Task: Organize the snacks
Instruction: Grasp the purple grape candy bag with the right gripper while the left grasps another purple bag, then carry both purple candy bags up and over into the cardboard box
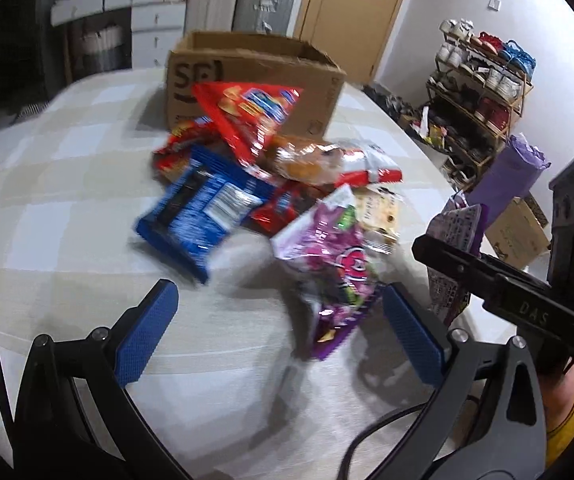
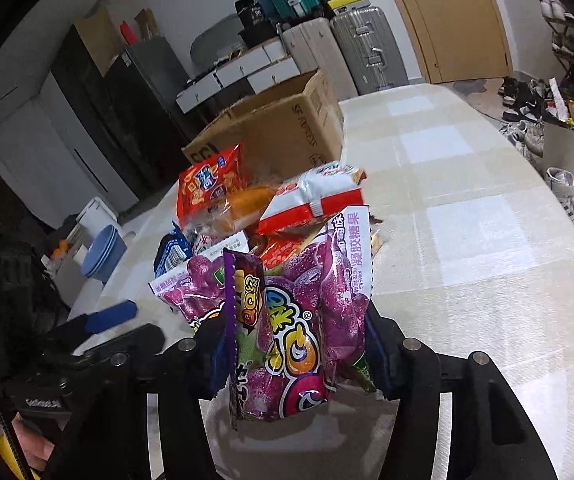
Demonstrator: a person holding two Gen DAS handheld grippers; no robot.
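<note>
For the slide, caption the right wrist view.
Right gripper clamps a purple candy bag before the snack pile and cardboard box.

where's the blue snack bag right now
In the left wrist view the blue snack bag lies flat on the table at the left edge of the snack pile, just ahead of the open left gripper and in front of the cardboard box.

The left wrist view looks down along its gripper [image 1: 279, 332] across the surface [image 1: 67, 184] toward the cardboard box [image 1: 255, 80], from near. The right wrist view sits closer, facing the same box [image 2: 287, 120]; both share the snack pile [image 1: 271, 184].
</note>
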